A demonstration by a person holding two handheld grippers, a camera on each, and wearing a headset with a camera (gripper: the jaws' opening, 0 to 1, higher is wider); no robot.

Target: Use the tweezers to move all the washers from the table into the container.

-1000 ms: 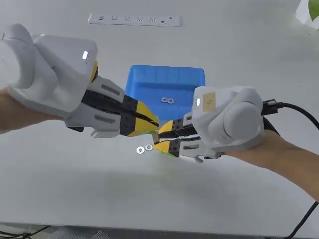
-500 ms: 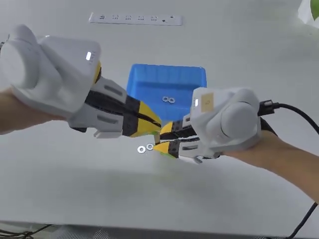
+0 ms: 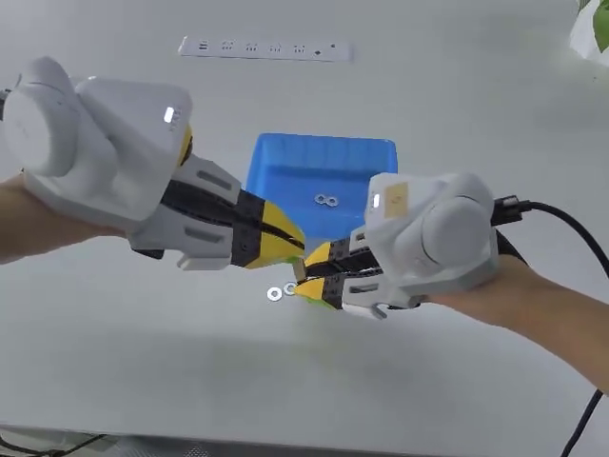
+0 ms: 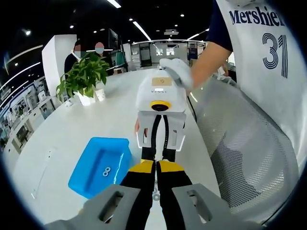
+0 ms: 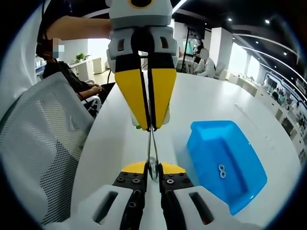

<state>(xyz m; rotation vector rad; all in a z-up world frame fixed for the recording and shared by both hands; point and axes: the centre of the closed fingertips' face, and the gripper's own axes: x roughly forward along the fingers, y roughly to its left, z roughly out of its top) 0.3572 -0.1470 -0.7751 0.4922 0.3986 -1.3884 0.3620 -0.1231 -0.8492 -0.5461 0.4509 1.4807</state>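
Washers lie as a pair on the white desk, just in front of the blue container and right below the meeting gripper tips. Two more washers sit side by side on the container's floor, and they also show in the right gripper view.

The left gripper reaches in from the left and the right gripper from the right, their yellow tips almost touching above the desk. In the right gripper view the left gripper comes down from the top with its yellow fingers pressed together on the thin metal tweezers. The tweezers run on toward the right gripper, whose own fingers are drawn in close around their other end, with only a narrow gap showing.

A white power strip lies on the desk beyond the container. A potted plant stands at the desk's far end in the left gripper view.
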